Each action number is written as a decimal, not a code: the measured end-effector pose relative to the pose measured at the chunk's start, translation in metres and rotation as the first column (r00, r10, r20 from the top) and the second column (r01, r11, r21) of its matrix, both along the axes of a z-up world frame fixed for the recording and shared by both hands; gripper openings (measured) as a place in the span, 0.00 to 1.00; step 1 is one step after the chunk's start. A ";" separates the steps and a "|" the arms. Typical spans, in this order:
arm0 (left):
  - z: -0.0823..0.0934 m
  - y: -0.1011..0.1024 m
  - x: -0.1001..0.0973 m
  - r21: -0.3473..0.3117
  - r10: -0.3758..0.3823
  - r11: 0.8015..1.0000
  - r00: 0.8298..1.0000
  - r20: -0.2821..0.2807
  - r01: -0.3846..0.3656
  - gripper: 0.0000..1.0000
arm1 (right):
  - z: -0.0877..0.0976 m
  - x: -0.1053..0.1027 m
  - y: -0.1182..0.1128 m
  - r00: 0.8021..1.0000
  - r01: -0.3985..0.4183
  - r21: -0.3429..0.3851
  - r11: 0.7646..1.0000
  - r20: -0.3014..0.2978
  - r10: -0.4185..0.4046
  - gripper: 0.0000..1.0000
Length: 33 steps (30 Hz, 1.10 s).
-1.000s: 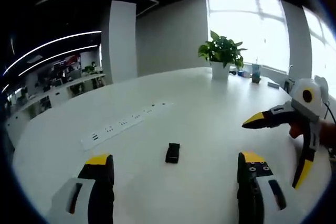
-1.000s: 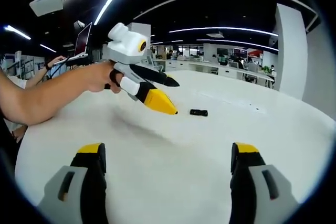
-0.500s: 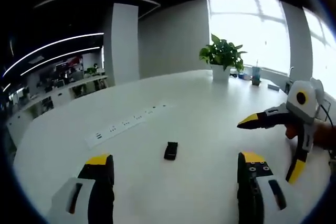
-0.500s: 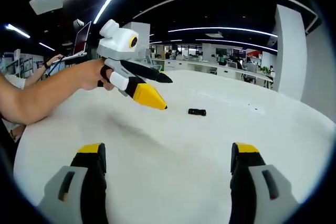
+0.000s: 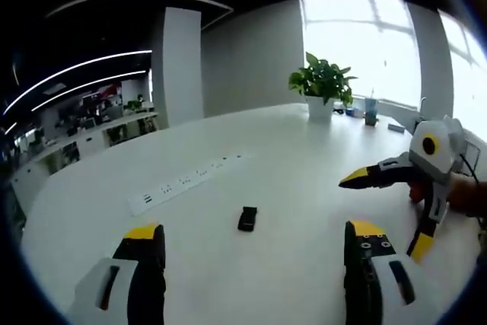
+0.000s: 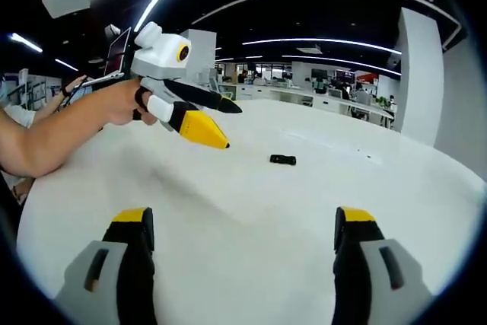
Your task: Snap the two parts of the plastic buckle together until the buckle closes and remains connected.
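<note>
A small black plastic buckle (image 5: pixel 247 218) lies flat on the white table (image 5: pixel 289 150); it reads as one short dark piece, and its halves cannot be told apart at this size. My left gripper (image 5: pixel 254 235) hovers open just short of it, one yellow-tipped jaw on each side of the view. The right gripper (image 5: pixel 388 213) comes in from the right, held in a hand, jaws spread wide. In the right gripper view the buckle (image 6: pixel 282 160) rests farther off, my right gripper (image 6: pixel 243 217) is open and holds nothing, and the left gripper (image 6: pixel 230 125) points toward the buckle from the upper left.
A white power strip (image 5: pixel 183 184) runs across the table beyond the buckle. A potted plant (image 5: pixel 321 81) and small items (image 5: pixel 370 106) stand at the far edge by the window. A person's forearm (image 6: pixel 53 135) reaches in from the left. Office desks fill the background.
The buckle has stayed put. Both hand-held grippers have drifted a little, the left one sliding up and left in the right gripper view; both remain open.
</note>
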<state>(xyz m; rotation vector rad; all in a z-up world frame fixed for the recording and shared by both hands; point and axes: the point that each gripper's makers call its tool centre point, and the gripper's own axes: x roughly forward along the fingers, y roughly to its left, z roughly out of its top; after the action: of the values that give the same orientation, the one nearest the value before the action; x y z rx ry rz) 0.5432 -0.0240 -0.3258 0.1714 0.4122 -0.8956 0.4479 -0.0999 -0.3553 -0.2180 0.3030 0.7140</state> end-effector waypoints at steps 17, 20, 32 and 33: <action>0.004 0.009 -0.007 -0.013 0.012 1.000 1.000 -0.001 -0.012 0.99 | -0.002 0.010 -0.008 1.000 0.010 -0.013 1.000 0.003 -0.010 0.99; 0.002 0.010 -0.010 -0.001 0.006 1.000 1.000 0.008 -0.006 0.99 | -0.002 0.009 -0.007 1.000 0.011 -0.014 1.000 0.003 -0.011 0.99; 0.002 0.010 -0.023 -0.010 0.002 1.000 1.000 -0.003 -0.002 0.99 | -0.001 0.003 -0.006 1.000 0.005 -0.007 1.000 0.004 -0.005 0.98; 0.002 0.010 -0.024 -0.007 0.002 1.000 1.000 -0.001 -0.002 0.99 | -0.001 0.004 -0.006 1.000 0.005 -0.007 1.000 0.003 -0.005 0.98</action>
<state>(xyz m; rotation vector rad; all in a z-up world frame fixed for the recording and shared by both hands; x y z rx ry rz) 0.5195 -0.0137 -0.3235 0.1641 0.4105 -0.8950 0.4523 -0.1060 -0.3564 -0.2254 0.3031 0.7075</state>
